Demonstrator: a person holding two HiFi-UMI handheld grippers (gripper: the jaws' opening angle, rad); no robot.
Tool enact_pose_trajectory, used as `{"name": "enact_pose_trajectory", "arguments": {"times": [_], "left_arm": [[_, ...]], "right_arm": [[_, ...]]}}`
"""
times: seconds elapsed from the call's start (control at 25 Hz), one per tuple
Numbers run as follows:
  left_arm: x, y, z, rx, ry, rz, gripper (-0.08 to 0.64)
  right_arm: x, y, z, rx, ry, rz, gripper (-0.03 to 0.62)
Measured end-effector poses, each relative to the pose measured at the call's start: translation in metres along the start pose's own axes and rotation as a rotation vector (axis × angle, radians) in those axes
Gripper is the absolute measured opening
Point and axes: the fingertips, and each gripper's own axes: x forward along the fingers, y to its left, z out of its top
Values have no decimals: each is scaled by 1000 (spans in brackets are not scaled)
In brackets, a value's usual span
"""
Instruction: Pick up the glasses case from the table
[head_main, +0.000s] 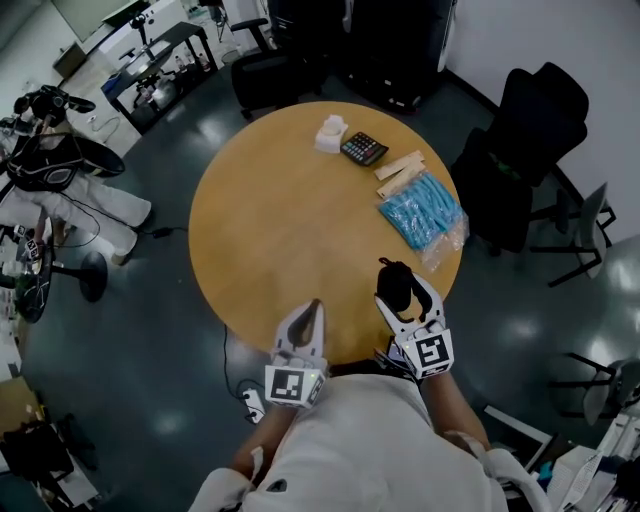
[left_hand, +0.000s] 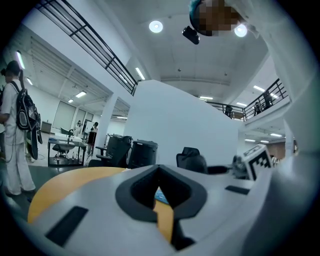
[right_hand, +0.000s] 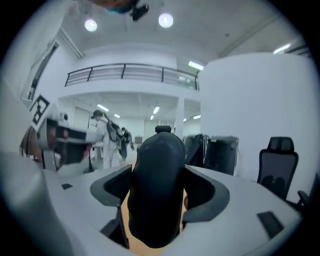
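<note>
The black glasses case (head_main: 395, 281) sits between the jaws of my right gripper (head_main: 401, 292), held just above the near edge of the round wooden table (head_main: 285, 225). In the right gripper view the case (right_hand: 156, 170) stands on end and fills the gap between the jaws, which press on its sides; the right gripper (right_hand: 157, 202) points almost level across the room. My left gripper (head_main: 312, 306) hovers over the table's near edge to the left, with its jaws closed to a point and nothing in them. The left gripper (left_hand: 161, 200) shows only a thin slit between its jaws.
At the table's far side lie a black calculator (head_main: 364, 149), a small white box (head_main: 330, 133), wooden sticks (head_main: 398, 168) and a clear bag of blue items (head_main: 424, 212). Black office chairs (head_main: 530, 140) stand to the right. A person with a backpack (left_hand: 17, 130) stands at the far left.
</note>
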Motion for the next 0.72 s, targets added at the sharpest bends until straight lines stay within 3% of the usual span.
{"name": "enact_pose_trajectory", "arguments": {"times": [0.08,0.16,0.36,0.72], "left_arm": [[-1,2,8,-12,-20,6,8],[1,1,12,-20,-30,11,8],[12,-7,13,-14,-34,-10,8],[17,-9,10,-14,-35,-20,8]], "right_arm": [[-22,-3,51,-23,-142,-60,322],[-38,-6,71,-19,-201,-117,322],[-47,-9,53,84,-181,-159,322],[-50,-10,53,81,-194,-159,322]]}}
